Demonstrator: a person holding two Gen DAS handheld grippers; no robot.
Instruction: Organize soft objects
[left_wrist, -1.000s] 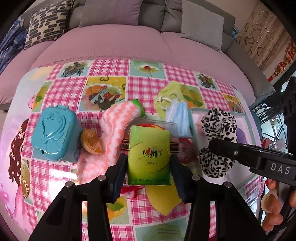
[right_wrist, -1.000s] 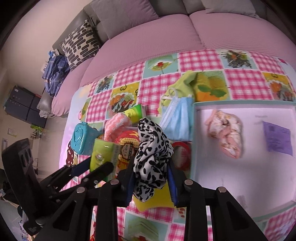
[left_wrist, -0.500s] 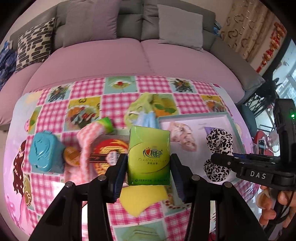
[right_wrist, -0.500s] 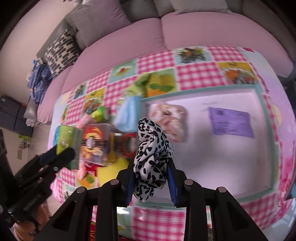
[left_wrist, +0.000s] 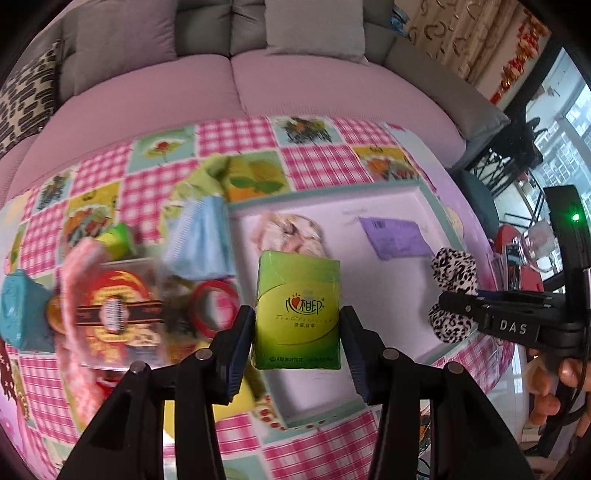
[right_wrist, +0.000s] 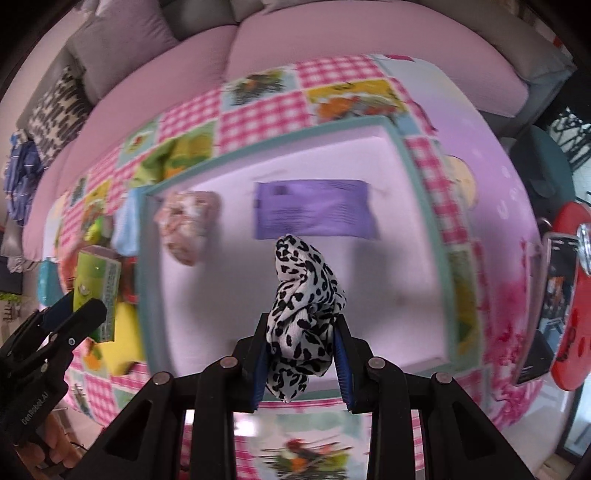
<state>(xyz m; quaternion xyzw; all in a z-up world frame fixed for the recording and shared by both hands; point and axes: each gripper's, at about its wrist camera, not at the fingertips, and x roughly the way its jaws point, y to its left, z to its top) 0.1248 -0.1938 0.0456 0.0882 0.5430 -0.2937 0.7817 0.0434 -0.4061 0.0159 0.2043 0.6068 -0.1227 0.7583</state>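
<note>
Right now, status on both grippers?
Left gripper clamps tissue pack. Right gripper clamps spotted scrunchie. Both over tray; pink scrunchie inside.

Cloth and glossy plastic in my view

I see a glossy film-wrapped tissue pack (left_wrist: 297, 310), soft spotted cloth scrunchie (right_wrist: 303, 314), and matt white tray (right_wrist: 406, 206) at twelve o'clock.

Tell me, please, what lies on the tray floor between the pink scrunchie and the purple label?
Nothing: in the right wrist view the tray floor is bare between the pink scrunchie and the purple label.
</note>
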